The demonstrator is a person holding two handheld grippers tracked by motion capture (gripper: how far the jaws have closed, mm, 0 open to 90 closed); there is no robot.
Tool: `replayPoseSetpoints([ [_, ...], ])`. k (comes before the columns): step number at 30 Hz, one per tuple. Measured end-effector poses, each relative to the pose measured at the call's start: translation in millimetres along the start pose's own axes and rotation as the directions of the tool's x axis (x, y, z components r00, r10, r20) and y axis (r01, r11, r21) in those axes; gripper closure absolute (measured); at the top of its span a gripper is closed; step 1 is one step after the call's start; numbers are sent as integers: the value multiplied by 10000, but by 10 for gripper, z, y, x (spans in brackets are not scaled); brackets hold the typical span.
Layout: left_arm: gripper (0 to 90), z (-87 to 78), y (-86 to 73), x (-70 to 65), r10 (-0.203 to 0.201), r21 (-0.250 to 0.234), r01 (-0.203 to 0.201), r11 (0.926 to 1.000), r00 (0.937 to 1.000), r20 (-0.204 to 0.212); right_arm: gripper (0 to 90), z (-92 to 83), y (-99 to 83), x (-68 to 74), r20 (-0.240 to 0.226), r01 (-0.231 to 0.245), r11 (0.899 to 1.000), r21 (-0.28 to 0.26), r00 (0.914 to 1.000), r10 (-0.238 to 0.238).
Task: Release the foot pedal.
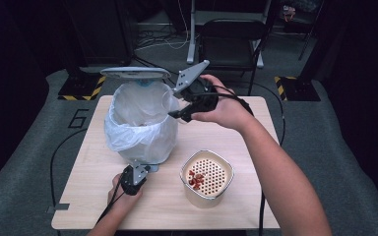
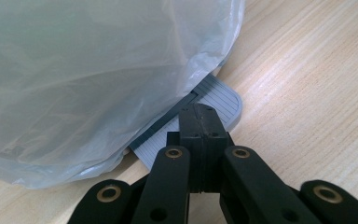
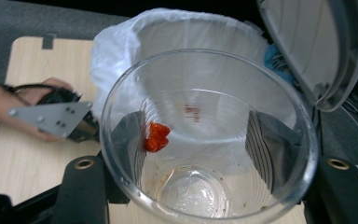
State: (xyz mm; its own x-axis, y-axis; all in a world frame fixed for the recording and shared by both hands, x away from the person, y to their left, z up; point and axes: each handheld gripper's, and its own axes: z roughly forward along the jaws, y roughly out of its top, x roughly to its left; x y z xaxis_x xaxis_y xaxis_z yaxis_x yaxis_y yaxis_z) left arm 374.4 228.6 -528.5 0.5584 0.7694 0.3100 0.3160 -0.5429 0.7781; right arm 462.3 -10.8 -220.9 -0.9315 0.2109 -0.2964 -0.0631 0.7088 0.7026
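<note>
The raised lid (image 1: 135,72) leaves the bag-lined bin (image 1: 140,130) open from above, though the tilted clear cup (image 1: 170,101) crowds its right rim, while bare table (image 1: 256,147) lies right of the strainer pot (image 1: 206,178).

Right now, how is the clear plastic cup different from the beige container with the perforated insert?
The clear plastic cup is see-through and held tilted over the lined bin by the right tongs; the beige container is opaque and stands upright on the table, untouched. The cup has one red piece stuck to its wall, while the container carries several red bits on its perforated insert. Both are open-topped.
</note>
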Motion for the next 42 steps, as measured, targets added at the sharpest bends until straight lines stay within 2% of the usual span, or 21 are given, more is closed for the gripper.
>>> replayPoseSetpoints([
  [4,900,1,0,1,-3,-21,3,10000,10000,-9,380,110,104,-4,252,20,9998,-191,9997,-15],
  [7,900,1,0,0,-23,-16,23,10000,10000,16,376,201,166,27,387,64,9999,-114,9992,-59],
  [11,900,-1,1,3,10,12,-10,10000,10000,20,367,328,264,91,873,406,9988,-274,9955,-380],
  [14,900,-1,1,2,14,15,-14,10000,10000,28,354,409,324,109,958,651,9971,-395,9935,-611],
  [15,900,-1,1,3,28,12,-28,10000,10000,20,348,439,341,125,1044,605,9973,-409,9930,-560],
  [20,900,-1,1,2,54,12,-54,10000,10000,0,328,603,395,150,1343,852,9958,-330,9877,-800],
  [22,900,-4,2,-2,63,57,-63,10000,10000,-2,322,664,406,169,1299,620,9977,-269,9898,-580],
  [23,900,1,0,-2,54,1,-54,10000,10000,2,319,698,414,165,1395,743,9968,-302,9878,-694],
  [24,900,17,-7,-12,13,-207,-18,9998,9998,-214,319,721,419,181,1378,595,9976,-340,9890,-543],
  [25,900,-1,1,2,55,12,-55,10000,10000,-14,318,743,421,185,1360,509,9976,-469,9897,-441],
  [28,900,-6,3,-2,45,67,-45,10000,10000,0,310,814,418,187,1261,171,9976,-678,9920,-84],
  [30,900,19,-8,-16,-1,-223,-5,9998,9996,-274,297,883,402,183,1260,-97,9985,-532,9919,164],
  [31,900,2,0,-4,42,2,-42,10000,10000,-17,294,917,392,178,1224,-183,9988,-463,9922,239],
  [34,900,2,0,-7,43,0,-43,10000,10000,-20,286,995,360,177,1088,-846,9951,-508,9900,897],
  [35,900,2,-1,-8,31,-3,-31,10000,10000,-12,274,1019,346,177,1084,-1202,9903,-697,9859,1273],
  [37,900,2,-1,-9,20,-4,-20,10000,10000,-13,244,1048,321,166,1065,-1630,9821,-943,9792,1727],
  [39,900,22,-10,-25,-30,-253,23,9997,9997,-262,148,1084,294,164,1243,-2085,9719,-1095,9672,2215],
  [40,900,22,-10,-25,-19,-249,13,9997,9996,-272,138,1095,278,160,1313,-2329,9658,-1137,9601,2470],
  [42,900,-6,2,-9,64,78,-64,9999,10000,30,109,1094,245,151,1281,-2843,9473,-1480,9442,3034],
])
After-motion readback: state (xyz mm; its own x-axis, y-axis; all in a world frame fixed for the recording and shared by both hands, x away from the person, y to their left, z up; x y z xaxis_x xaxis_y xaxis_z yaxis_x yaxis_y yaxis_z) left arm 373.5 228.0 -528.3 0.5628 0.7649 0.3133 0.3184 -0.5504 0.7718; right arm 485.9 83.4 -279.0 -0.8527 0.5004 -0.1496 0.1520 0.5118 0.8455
